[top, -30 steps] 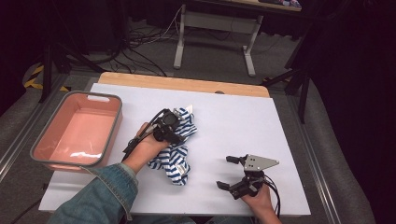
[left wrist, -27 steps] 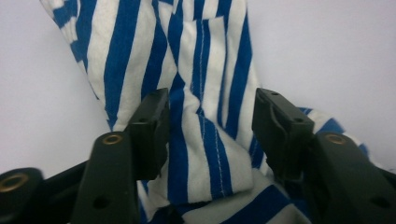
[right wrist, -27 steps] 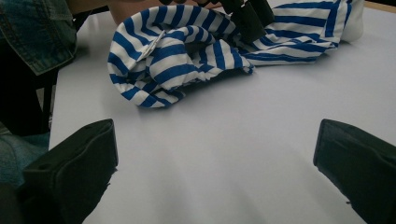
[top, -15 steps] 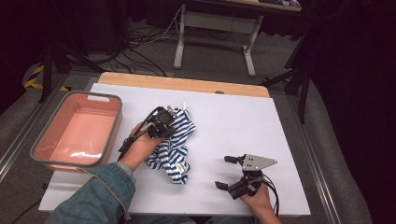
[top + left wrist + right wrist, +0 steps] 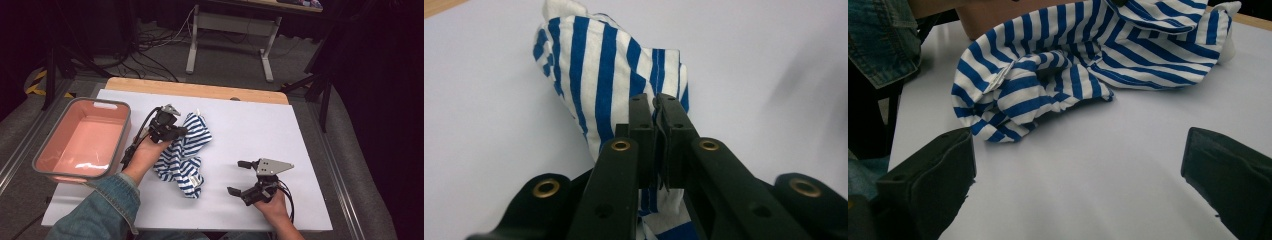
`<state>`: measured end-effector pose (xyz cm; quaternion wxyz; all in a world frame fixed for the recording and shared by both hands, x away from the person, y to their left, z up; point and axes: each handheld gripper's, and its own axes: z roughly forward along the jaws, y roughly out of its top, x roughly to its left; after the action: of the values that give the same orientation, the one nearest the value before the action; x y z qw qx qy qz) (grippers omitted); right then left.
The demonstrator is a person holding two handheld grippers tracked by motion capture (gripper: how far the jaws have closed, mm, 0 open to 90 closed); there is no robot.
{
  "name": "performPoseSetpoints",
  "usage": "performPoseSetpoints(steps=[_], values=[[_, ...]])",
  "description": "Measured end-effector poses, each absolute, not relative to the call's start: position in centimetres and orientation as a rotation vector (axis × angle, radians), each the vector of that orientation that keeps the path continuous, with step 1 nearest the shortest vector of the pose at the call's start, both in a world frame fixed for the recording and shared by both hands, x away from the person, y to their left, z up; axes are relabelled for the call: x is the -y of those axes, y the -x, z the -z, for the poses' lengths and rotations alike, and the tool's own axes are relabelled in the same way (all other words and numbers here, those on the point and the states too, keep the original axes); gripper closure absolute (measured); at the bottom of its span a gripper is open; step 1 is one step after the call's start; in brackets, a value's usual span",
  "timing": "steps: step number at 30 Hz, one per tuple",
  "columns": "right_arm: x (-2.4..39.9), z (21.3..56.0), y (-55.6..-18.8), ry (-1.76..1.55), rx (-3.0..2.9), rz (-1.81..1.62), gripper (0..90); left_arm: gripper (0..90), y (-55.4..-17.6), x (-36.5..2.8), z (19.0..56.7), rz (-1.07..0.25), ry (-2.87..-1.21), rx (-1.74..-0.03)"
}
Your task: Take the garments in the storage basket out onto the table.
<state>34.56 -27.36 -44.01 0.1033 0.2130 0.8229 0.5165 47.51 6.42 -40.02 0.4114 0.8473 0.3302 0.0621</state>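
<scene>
While the left gripper [image 5: 179, 131] pinches the striped cloth [image 5: 186, 155] tight on the white table [image 5: 260, 125], the right gripper [image 5: 241, 177] waits nearby, jaws wide apart.

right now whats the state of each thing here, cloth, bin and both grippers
striped cloth: crumpled on the white table, one fold pinched and lifted at its upper part
left gripper: shut on the striped cloth, fabric caught between its fingers
right gripper: open, nothing between its fingers, held just above the table, apart from the cloth
pink bin: upright at the table's left edge, empty
</scene>
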Motion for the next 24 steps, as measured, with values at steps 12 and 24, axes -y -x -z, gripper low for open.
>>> performPoseSetpoints(steps=[12,24], values=[[26.1,43.7,-36.2,-0.641,-2.436,-1.534,1.9,85.6,-47.9,-8.7,40.7,-0.171,-2.101,-0.918],[26.2,43.8,-36.5,-0.648,-2.443,-1.523,1.9,72.2,-48.5,-10.6,41.4,-0.230,-2.079,-1.049]])
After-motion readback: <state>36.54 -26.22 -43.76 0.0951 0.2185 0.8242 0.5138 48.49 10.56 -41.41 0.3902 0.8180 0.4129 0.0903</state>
